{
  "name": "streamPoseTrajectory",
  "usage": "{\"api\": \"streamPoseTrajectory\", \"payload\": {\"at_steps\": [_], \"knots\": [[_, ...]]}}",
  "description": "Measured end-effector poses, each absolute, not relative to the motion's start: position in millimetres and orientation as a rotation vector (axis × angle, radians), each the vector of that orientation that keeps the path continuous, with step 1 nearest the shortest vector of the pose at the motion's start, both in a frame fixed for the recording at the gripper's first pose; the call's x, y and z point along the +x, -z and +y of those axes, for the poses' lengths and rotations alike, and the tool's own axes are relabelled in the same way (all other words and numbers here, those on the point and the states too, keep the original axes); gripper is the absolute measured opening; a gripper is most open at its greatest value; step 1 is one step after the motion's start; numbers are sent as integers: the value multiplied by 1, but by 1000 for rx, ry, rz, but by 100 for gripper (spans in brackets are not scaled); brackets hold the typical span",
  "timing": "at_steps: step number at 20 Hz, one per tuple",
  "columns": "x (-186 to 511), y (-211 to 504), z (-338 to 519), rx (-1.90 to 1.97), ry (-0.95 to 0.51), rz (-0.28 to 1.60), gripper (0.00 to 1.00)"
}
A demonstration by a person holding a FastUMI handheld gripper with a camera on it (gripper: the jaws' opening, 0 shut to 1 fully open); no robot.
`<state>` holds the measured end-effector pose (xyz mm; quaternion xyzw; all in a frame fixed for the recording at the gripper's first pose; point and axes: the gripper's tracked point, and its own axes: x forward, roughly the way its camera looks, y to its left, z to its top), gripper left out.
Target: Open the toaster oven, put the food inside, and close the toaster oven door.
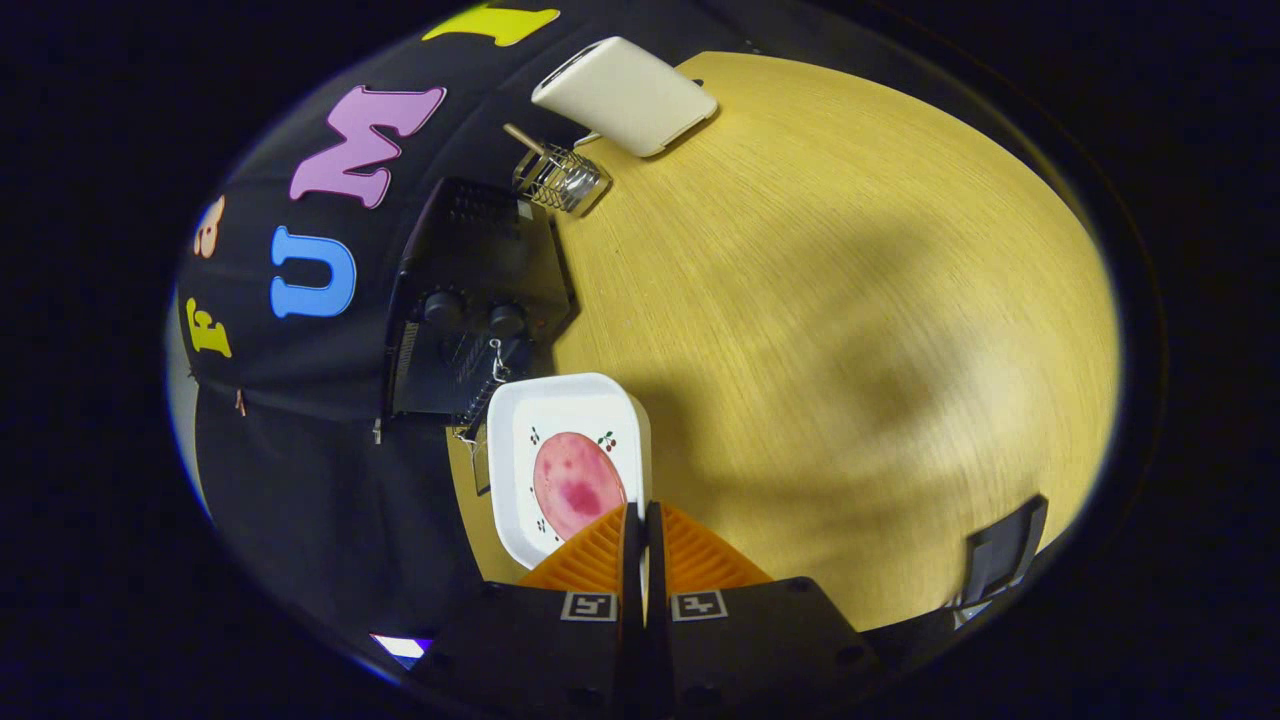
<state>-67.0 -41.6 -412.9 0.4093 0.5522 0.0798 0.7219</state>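
My gripper (641, 515) has its fingers nearly together, pinching the near rim of a white square plate (560, 400). On the plate lies a round pink slice of meat (577, 484), just ahead of the fingertips. Right beyond the plate stands the black toaster oven (470, 250), with its two knobs (445, 305) facing me. Its door (478, 462) looks dropped open, with a hinge spring (492, 372) showing, and the plate's far edge is over it. The oven's inside is dark and I cannot make it out.
The oven stands on a light wooden table (850, 300) against the booth's black cloth wall. Past the oven are a wire holder (560, 180) with a wooden stick and a white box-like object (625, 95). A small black object (1003, 555) sits at the table's edge.
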Motion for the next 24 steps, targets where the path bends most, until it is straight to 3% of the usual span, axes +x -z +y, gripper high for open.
{"api": "streamPoseTrajectory", "payload": {"at_steps": [9,24], "knots": [[-53,382,84,1083,-12,1106,5],[70,402,204,1333,494,819,5]]}}
